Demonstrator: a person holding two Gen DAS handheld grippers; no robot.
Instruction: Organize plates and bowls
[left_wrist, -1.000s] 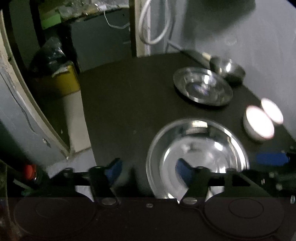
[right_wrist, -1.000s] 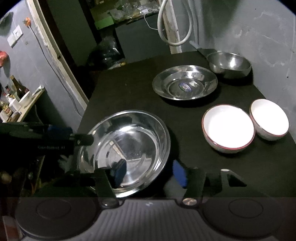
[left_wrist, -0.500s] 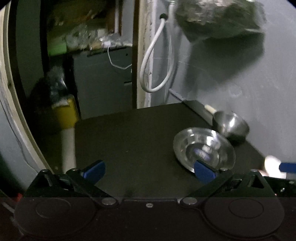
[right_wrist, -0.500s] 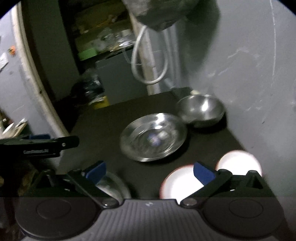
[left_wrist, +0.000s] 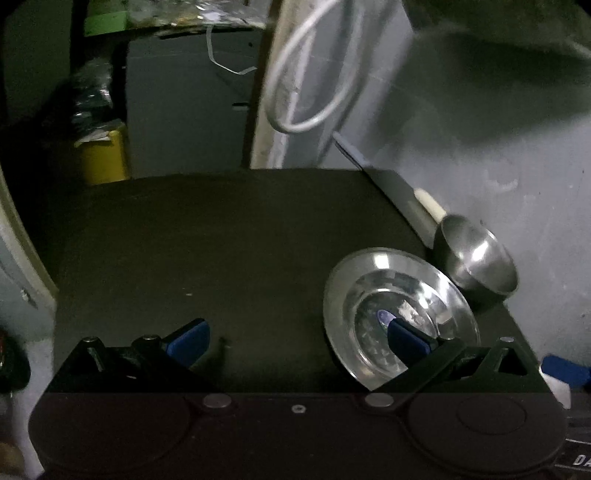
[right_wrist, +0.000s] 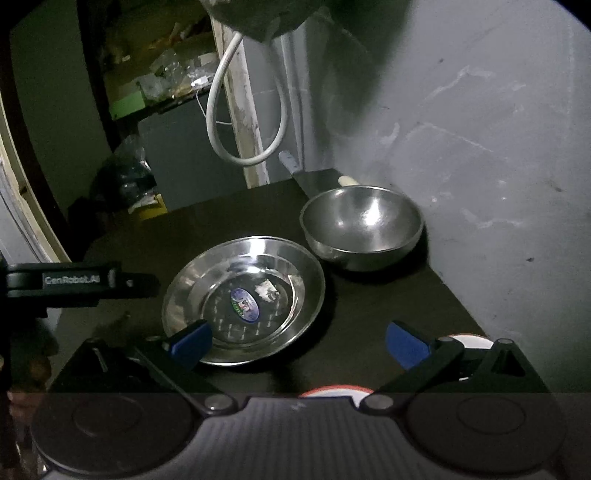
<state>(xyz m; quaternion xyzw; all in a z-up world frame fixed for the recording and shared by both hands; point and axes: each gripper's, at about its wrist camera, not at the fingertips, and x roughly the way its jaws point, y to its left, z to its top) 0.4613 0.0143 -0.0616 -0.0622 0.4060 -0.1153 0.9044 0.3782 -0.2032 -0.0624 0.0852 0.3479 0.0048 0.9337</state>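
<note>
A steel plate (right_wrist: 243, 295) with a sticker in its middle lies on the black table (right_wrist: 369, 314); the left wrist view has the same steel plate (left_wrist: 399, 310) at its right. Behind it by the wall stands a steel bowl (right_wrist: 362, 225), the steel bowl (left_wrist: 476, 258) at right in the left view. My right gripper (right_wrist: 299, 343) hangs open just before the plate, nothing between its fingers. My left gripper (left_wrist: 299, 339) is open too, its right finger over the plate's near side. Two white red-rimmed bowls (right_wrist: 465, 341) peek out low behind the right gripper.
A grey wall (right_wrist: 480, 166) runs along the table's right side. A white cable loop (right_wrist: 243, 110) hangs by a wooden post at the back. A yellow container (left_wrist: 103, 155) stands beyond the table's far left edge. The left tool's body (right_wrist: 77, 284) reaches in from the left.
Both grippers let go of the large steel plate at the front, opened wide and moved forward toward the back plate and bowl. The large plate has dropped out of view.
</note>
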